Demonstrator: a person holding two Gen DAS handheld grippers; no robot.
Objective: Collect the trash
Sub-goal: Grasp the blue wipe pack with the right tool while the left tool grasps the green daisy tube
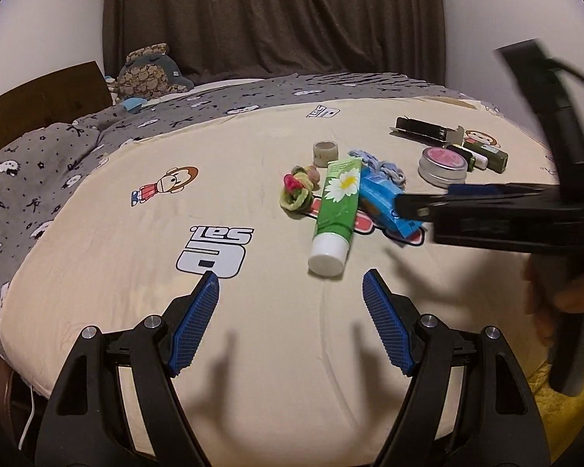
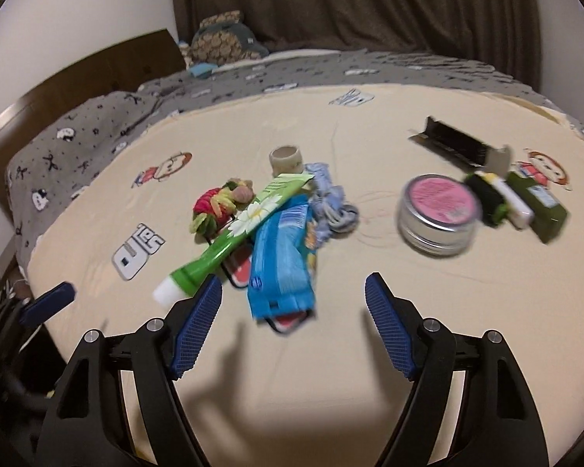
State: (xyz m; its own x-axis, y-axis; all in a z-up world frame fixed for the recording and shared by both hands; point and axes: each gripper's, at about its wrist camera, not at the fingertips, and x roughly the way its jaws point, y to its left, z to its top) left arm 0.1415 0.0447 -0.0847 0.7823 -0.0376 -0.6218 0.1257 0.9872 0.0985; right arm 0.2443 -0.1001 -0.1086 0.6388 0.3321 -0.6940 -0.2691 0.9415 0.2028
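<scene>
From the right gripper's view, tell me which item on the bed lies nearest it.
The blue wrapper, lying beside the green tube, with its near end between the open right gripper fingers. The pink-lidded tin and black box lie farther back.

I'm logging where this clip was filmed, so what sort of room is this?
Most likely a bedroom. The clutter lies on a cream cartoon-print bedsheet, with a grey patterned quilt pushed aside, a brown wooden headboard behind it, and a stuffed plush toy before dark brown curtains.

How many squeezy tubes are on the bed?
1: the green tube with a daisy, lying mid-bed, its far end resting over the blue packet. More could hide under the pile.
</scene>
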